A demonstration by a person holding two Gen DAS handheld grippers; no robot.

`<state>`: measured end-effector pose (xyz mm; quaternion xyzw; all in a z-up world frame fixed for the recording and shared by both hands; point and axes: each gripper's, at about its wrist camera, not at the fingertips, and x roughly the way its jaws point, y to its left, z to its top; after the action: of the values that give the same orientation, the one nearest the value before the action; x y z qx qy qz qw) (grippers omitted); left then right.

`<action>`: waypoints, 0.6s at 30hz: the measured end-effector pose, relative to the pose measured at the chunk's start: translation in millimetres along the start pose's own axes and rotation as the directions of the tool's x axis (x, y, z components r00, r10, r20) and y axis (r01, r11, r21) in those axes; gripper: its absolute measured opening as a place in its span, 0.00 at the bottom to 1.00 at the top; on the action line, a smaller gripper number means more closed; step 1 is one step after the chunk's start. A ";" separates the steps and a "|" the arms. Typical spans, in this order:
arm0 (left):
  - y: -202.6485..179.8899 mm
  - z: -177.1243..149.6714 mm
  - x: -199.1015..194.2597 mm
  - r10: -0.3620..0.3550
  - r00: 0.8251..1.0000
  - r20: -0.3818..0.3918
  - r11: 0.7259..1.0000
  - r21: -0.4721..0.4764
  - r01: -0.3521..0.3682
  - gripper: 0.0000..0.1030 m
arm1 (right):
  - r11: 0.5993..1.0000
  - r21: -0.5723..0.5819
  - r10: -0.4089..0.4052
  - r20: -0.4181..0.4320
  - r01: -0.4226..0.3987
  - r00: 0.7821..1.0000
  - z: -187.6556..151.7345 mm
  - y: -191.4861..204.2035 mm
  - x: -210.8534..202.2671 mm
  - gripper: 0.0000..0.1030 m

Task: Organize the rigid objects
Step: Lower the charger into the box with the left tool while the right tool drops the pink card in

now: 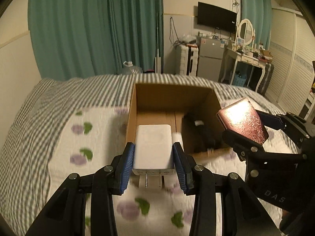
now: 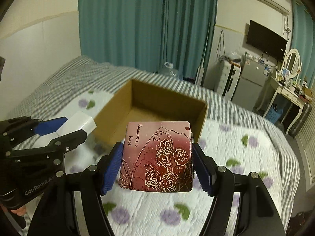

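White charger (image 1: 153, 145) clamped between left tongs (image 1: 153, 165), rose-printed case (image 2: 157, 157) clamped between right tongs (image 2: 157, 165), cardboard box (image 1: 173, 96) just beyond both.

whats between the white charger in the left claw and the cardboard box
Nothing: in the left wrist view the white charger in the left claw overlaps the near edge of the cardboard box, with only the floral quilt below.

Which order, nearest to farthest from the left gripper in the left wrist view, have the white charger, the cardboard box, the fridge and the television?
1. White charger: between the left gripper fingers.
2. Cardboard box: just ahead, on the bed.
3. Fridge: beyond the bed, right of the curtain.
4. Television: on the wall above the fridge.
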<state>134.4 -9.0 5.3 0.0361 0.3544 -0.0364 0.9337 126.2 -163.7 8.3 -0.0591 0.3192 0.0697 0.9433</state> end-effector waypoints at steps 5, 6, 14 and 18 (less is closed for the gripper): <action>-5.7 35.6 25.7 0.003 0.999 0.040 0.999 0.043 -0.005 0.39 | 1.000 0.013 -0.004 0.034 0.003 0.999 33.5 -18.6 21.9 0.66; -6.2 40.5 32.3 -0.003 0.999 0.040 0.999 0.047 0.001 0.39 | 1.000 0.019 -0.008 0.039 0.007 0.999 38.5 -22.1 27.2 0.66; -15.2 55.7 96.2 -0.015 1.000 -0.011 0.996 0.083 0.015 0.39 | 0.997 0.072 -0.016 0.032 0.013 0.999 52.6 -47.9 81.7 0.66; -16.8 49.2 120.1 -0.014 0.999 -0.037 0.996 0.092 0.017 0.39 | 0.995 0.096 -0.019 0.000 0.019 1.000 40.8 -59.1 107.2 0.66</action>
<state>254.8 -35.4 -38.4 0.0772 0.3695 -0.0593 0.9241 244.7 -205.4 -21.0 -0.0168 0.3213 0.0455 0.9457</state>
